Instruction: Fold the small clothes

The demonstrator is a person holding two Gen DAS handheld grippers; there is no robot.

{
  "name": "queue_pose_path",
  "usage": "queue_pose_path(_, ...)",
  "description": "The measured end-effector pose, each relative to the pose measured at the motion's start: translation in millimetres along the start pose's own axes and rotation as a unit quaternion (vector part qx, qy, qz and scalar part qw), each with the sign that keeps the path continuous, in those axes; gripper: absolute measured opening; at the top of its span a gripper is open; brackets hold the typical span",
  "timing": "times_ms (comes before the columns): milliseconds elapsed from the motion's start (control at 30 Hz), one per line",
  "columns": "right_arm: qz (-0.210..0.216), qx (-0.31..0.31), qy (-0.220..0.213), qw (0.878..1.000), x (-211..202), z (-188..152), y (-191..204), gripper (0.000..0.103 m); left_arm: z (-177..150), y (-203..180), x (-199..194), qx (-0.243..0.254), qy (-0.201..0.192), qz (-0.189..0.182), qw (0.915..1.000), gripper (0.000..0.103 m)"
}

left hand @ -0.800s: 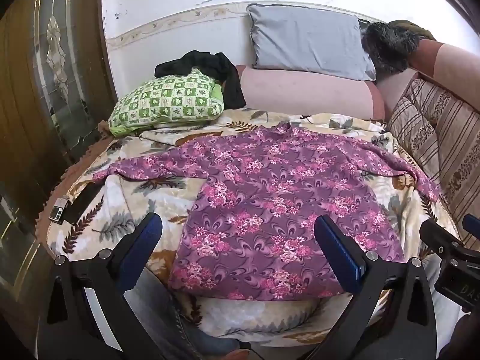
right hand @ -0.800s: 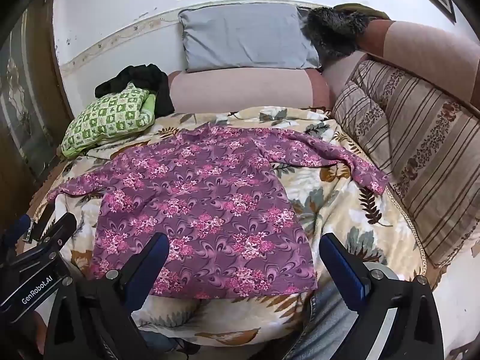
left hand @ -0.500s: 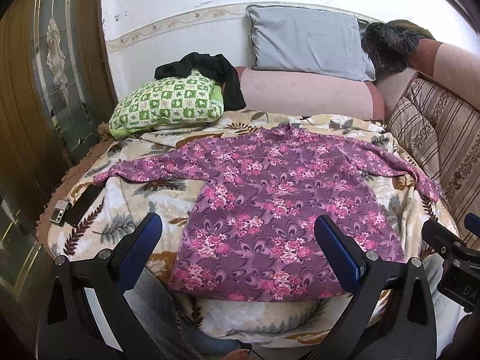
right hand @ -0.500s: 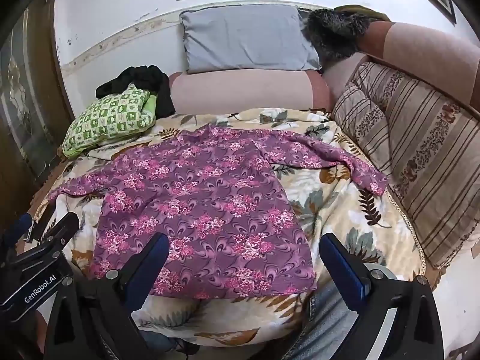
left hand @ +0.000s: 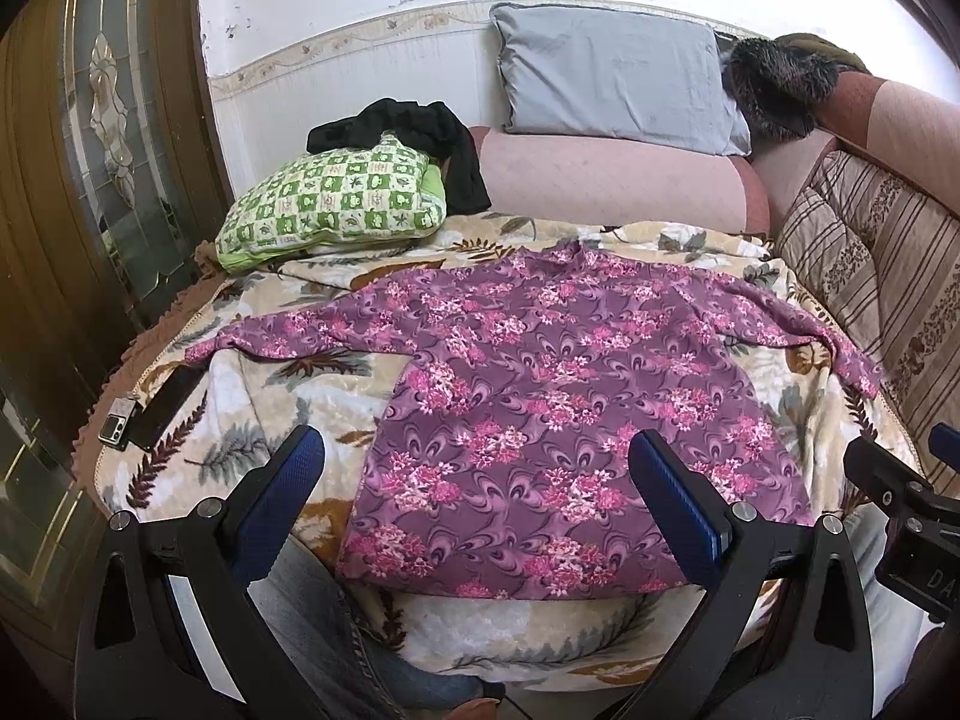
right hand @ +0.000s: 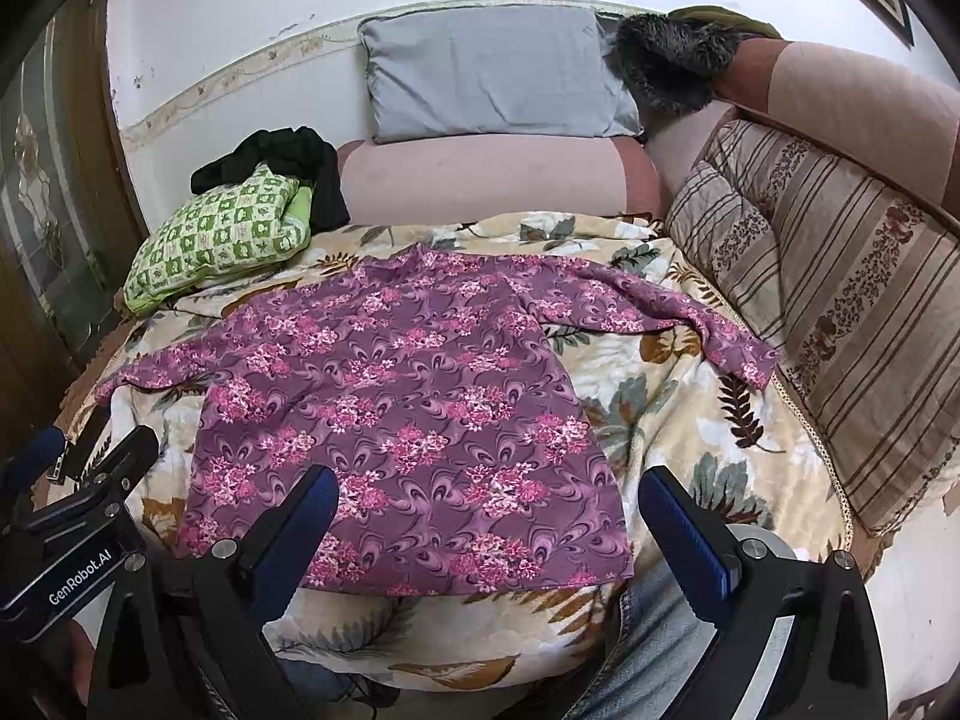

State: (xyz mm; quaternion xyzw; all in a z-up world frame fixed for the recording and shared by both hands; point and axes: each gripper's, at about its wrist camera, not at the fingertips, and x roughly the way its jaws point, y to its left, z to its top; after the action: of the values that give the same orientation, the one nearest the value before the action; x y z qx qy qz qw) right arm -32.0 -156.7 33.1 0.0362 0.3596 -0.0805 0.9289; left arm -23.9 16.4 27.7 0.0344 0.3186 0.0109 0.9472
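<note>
The purple floral top lies flat on the bed, sleeves spread. Both grippers — left gripper, right gripper — hover near its hem, jaws released; each should pinch a sleeve end and fold inward.

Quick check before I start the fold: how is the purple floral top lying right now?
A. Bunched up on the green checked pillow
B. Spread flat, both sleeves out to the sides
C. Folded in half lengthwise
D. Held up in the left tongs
B: the purple floral top lies spread open on the leaf-print blanket, one sleeve reaching to each side, and both tongs stand open and empty.
</note>
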Motion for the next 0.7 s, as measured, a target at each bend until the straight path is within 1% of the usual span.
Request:
queue_pose_path(67, -0.009, -0.007, -0.004, 1.0, -0.9, 0.5, 0.0, 0.1, 0.0, -0.5, 0.2, 0.0, 0.001, 0.0, 1.0, 0.102)
queue_pose_path(100, -0.022, -0.02, -0.003, 1.0, 3.5, -2.1, 0.5, 0.1, 0.0, -0.8, 0.0, 0.001, 0.0, 0.001, 1.0, 0.102)
queue_pose_path(267, -0.022, -0.017, 0.002, 1.0, 6.5, -1.3, -3.1, 0.1, -1.2, -0.1, 3.0, -0.001, 0.005, 0.003, 1.0, 0.102)
queue_pose_path(300, -0.028, -0.022, -0.002, 0.999, 6.2, -0.4, -2.9, 0.1, -1.3, -0.3, 4.0, 0.0, 0.005, 0.004, 1.0, 0.102)
queue_pose_path(500, -0.027, -0.021, -0.003, 0.999, 7.0, 0.4, -3.3, 0.099, 1.4, 1.3, 7.9, 0.0, 0.007, 0.006, 1.0, 0.102)
queue_pose_path(567, -0.027, -0.019, 0.006, 0.999, 8.2, 1.2, -3.8, 0.099, 2.1, 0.6, 10.8, 0.005, 0.013, 0.011, 0.9998, 0.102)
queue_pose_path(700, -0.025, -0.015, 0.006, 1.0, 9.6, 1.9, -5.4, 0.099, 3.6, -0.3, 12.2, 0.005, 0.019, 0.011, 0.9998, 0.102)
